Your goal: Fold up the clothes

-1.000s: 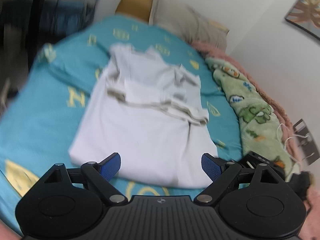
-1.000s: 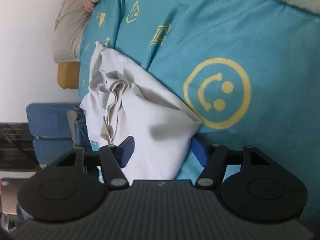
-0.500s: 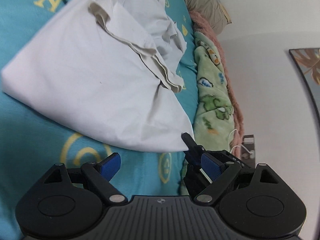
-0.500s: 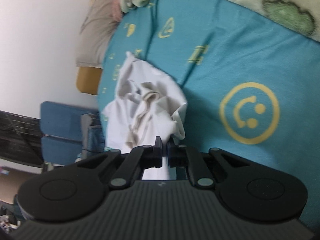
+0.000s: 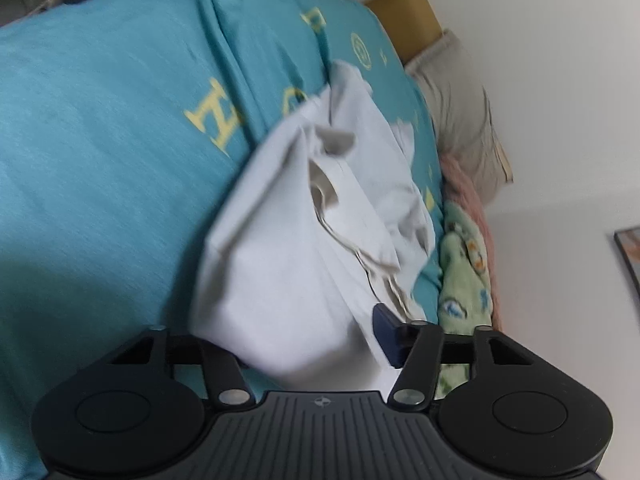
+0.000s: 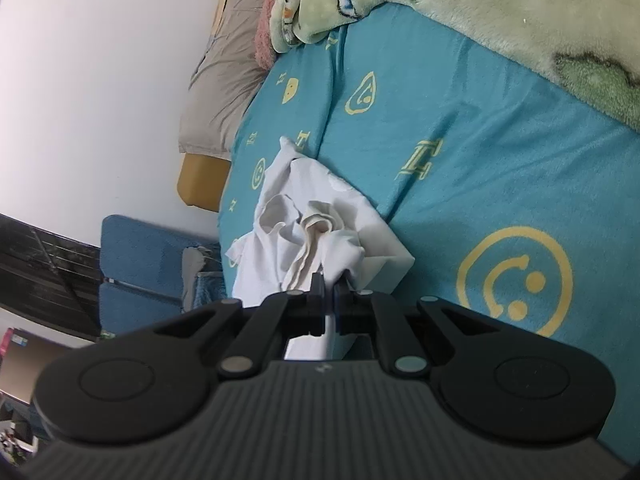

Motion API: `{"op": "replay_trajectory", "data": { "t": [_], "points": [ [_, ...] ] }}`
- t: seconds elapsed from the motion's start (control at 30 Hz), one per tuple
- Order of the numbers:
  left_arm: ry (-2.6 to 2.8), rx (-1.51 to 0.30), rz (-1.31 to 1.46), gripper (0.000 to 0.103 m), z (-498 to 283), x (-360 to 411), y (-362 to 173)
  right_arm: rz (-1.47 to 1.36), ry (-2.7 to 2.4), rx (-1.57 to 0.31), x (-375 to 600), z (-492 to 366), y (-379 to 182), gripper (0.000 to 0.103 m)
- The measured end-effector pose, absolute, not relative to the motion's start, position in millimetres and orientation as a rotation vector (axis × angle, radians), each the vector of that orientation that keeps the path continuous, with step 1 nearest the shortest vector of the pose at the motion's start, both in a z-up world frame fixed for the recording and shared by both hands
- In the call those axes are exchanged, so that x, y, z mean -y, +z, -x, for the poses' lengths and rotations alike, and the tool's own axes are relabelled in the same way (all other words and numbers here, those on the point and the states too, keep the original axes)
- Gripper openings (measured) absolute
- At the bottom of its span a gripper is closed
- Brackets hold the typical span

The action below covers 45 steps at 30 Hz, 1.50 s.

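A white shirt [image 5: 304, 248] lies partly folded and bunched on the teal bedsheet [image 5: 100, 140]. My left gripper [image 5: 304, 344] is open, its jaws either side of the shirt's near edge; the left fingertip is hidden behind the cloth. In the right wrist view the same shirt [image 6: 320, 232] is lifted in a crumpled heap. My right gripper [image 6: 326, 292] is shut on the shirt's near corner.
A green cartoon blanket [image 6: 480, 4] and a pink one [image 5: 464, 176] lie along the wall side. Beige pillow [image 6: 224, 76] and a mustard cushion [image 5: 408, 16] are at the head. A blue chair [image 6: 140, 264] stands beside the bed.
My left gripper has swung in so the shirt's near edge now sits between its open jaws. My right gripper, shut on the shirt since half a second ago, has lifted it further.
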<state>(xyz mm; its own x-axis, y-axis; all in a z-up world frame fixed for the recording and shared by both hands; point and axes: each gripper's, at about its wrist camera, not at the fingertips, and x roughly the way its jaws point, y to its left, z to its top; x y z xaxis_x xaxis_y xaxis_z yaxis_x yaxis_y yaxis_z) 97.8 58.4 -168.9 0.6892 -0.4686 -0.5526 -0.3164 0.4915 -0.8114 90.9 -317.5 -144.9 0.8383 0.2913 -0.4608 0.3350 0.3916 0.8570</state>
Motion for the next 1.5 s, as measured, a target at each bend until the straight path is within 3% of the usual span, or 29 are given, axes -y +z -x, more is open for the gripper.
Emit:
{"op": "replay_trajectory", "data": {
  "t": [0.07,0.13,0.23,0.63,1.2,1.5],
  "points": [
    [-0.101,-0.828,1.065,0.034,-101,-58,-165,-1.176,-0.037,-0.614,317,-90,-146,0.007],
    [-0.095,-0.807,1.041,0.019,-103,-58,-160,-1.164,-0.040,-0.610,316,-89,-145,0.007],
    [-0.092,-0.775,1.026,0.009,-104,-59,-153,-1.146,-0.043,-0.602,313,-87,-141,0.007],
    [-0.211,-0.606,0.783,0.005,-49,-56,-78,-1.001,-0.029,-0.485,298,-47,-85,0.007],
    [-0.181,-0.688,0.850,0.005,95,-89,-15,-0.939,0.011,-0.485,282,81,-29,0.007],
    [-0.152,-0.756,0.849,0.006,117,-98,-11,-0.905,0.020,-0.490,272,104,-30,0.007]
  ]
}}
